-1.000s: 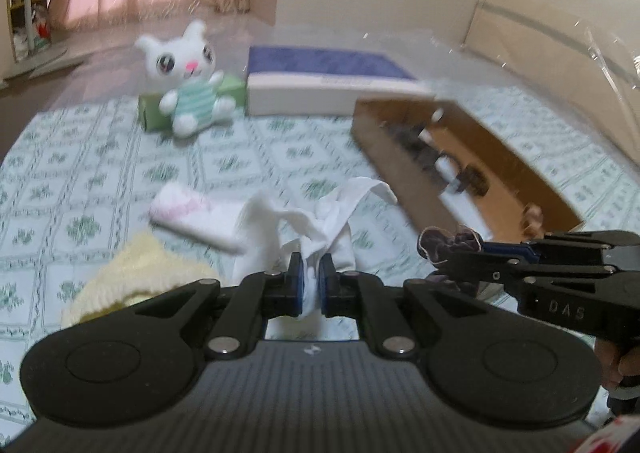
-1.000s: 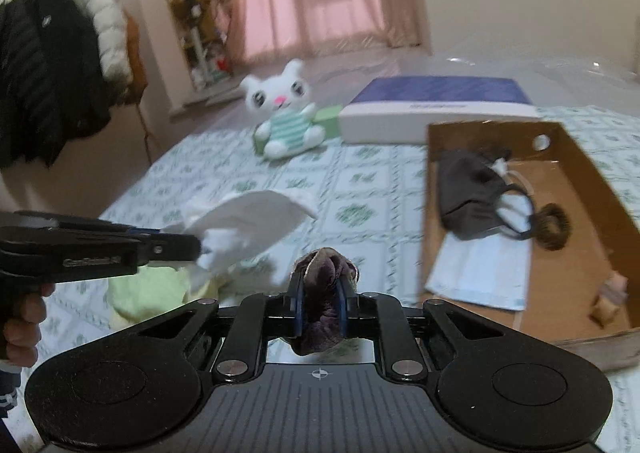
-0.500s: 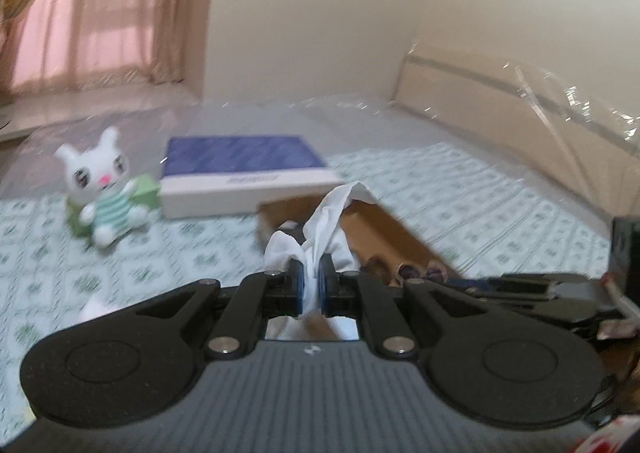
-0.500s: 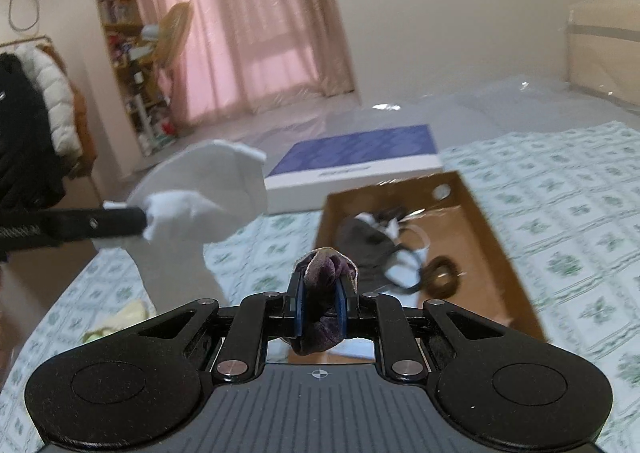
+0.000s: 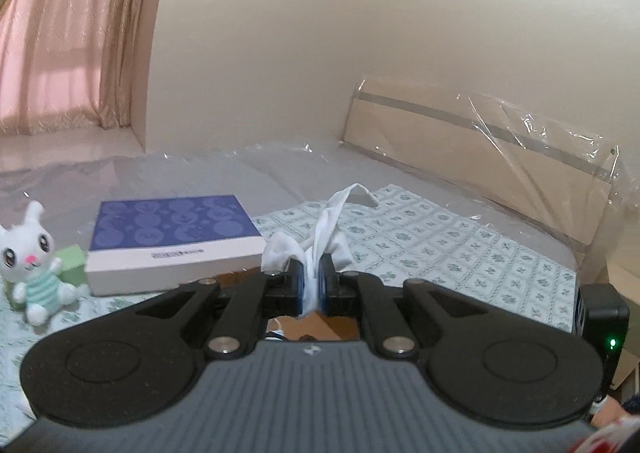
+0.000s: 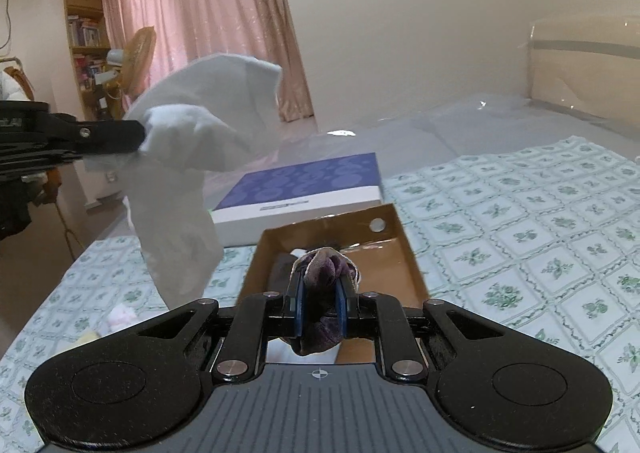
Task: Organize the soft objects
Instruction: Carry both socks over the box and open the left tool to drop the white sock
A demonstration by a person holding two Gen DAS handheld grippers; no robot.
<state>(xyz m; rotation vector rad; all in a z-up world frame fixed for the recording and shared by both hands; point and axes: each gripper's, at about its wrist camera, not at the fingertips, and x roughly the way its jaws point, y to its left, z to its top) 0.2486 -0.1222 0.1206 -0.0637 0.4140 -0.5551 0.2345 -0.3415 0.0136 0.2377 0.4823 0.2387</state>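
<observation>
raised: white cloth (image 5: pixel 320 241) | pinched in left hand-held gripper (image 5: pixel 311 285)

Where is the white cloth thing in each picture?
Left wrist view: the white cloth is in the middle, pinched in the left gripper.
Right wrist view: it hangs at the left, clear of the bed, from that gripper coming in from the edge.
Shared landmark: the flat box with the purple lid, lying behind it on the bed.

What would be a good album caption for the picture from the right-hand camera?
Right gripper carrying a purple scrunchie toward the cardboard box, left gripper's white cloth alongside.
</observation>
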